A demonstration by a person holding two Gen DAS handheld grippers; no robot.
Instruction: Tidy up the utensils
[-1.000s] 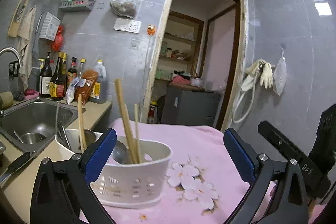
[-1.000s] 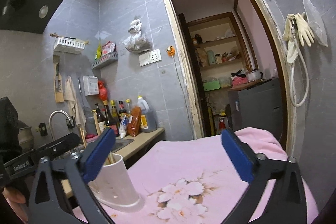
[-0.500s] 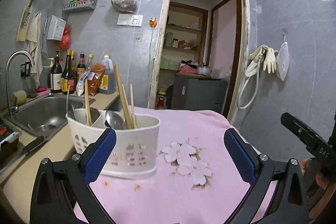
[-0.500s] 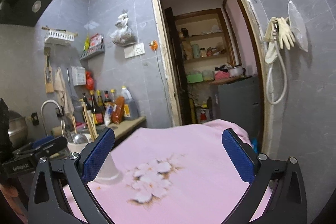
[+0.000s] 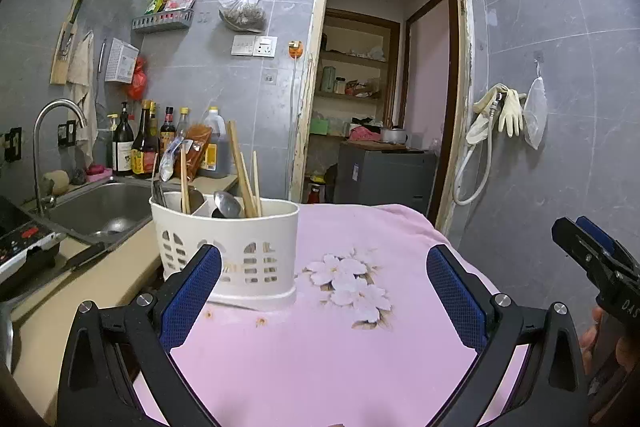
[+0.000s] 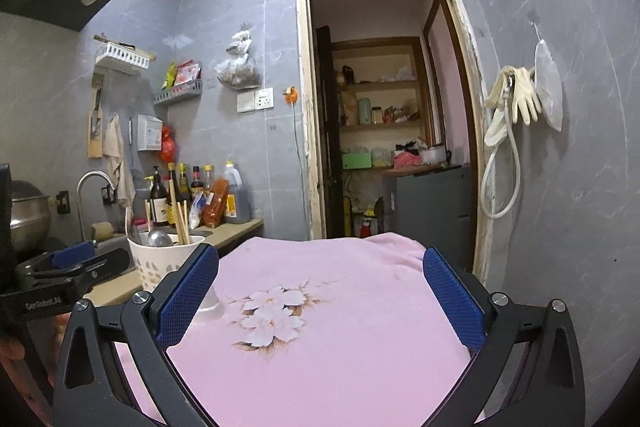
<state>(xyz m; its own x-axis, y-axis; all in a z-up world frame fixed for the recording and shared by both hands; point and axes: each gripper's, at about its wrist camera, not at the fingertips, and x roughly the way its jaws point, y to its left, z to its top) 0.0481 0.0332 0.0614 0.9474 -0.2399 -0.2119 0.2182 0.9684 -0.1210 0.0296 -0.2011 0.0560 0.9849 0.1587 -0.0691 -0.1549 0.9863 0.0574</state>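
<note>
A pink flowered cloth (image 5: 340, 347) covers the table, bare but for the white utensil caddy (image 5: 228, 247) at its sink-side edge. Chopsticks (image 5: 244, 175) and a spoon (image 5: 226, 205) already stand in the caddy, so the sorting looks finished. Left gripper (image 5: 324, 287) and right gripper (image 6: 320, 295) hover near the caddy, jaws wide and empty. The caddy's compartments are partly hidden.
</note>
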